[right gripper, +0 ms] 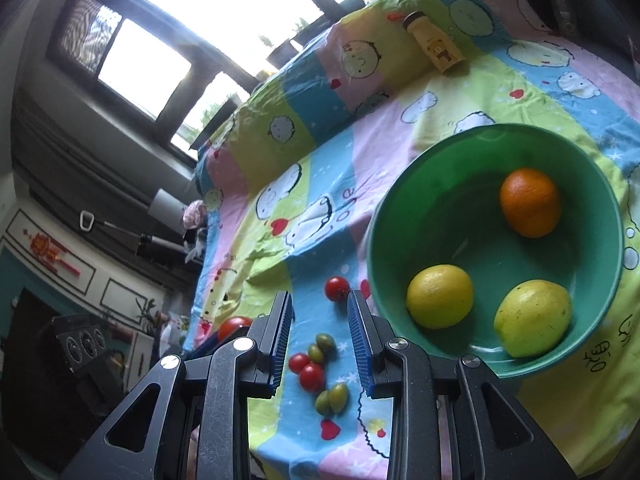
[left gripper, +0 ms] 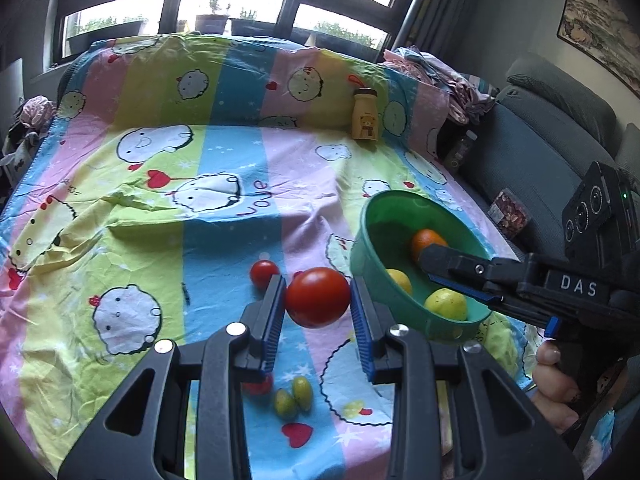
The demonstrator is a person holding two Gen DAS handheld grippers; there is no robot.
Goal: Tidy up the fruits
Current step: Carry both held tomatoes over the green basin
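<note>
Tomato point(left gripper: 317, 297), large, red and glossy, is clamped between the pads of the left tool point(left gripper: 318, 300) and held clear of the sheet-covered table point(left gripper: 224, 248), just beside the rim of the green bowl point(left gripper: 362, 236). Judged soft-skinned, smooth and liable to bruise or slip; grip sits across its widest part, which looks correct, and pressure should stay light.

Bowl contents: one orange point(right gripper: 530, 202) and two yellow lemons point(right gripper: 439, 296), lying apart with room left.

Right tool point(right gripper: 320, 322) reaches over the bowl, its fingers a moderate gap apart with nothing between them.

Loose on the sheet: small cherry tomatoes point(right gripper: 311, 376), a further one point(right gripper: 337, 288) nearer the bowl, and green olive-like fruits point(right gripper: 332, 399). These look light and prone to roll. A yellow bear-print bottle point(left gripper: 365, 116) stands well apart at the back.
</note>
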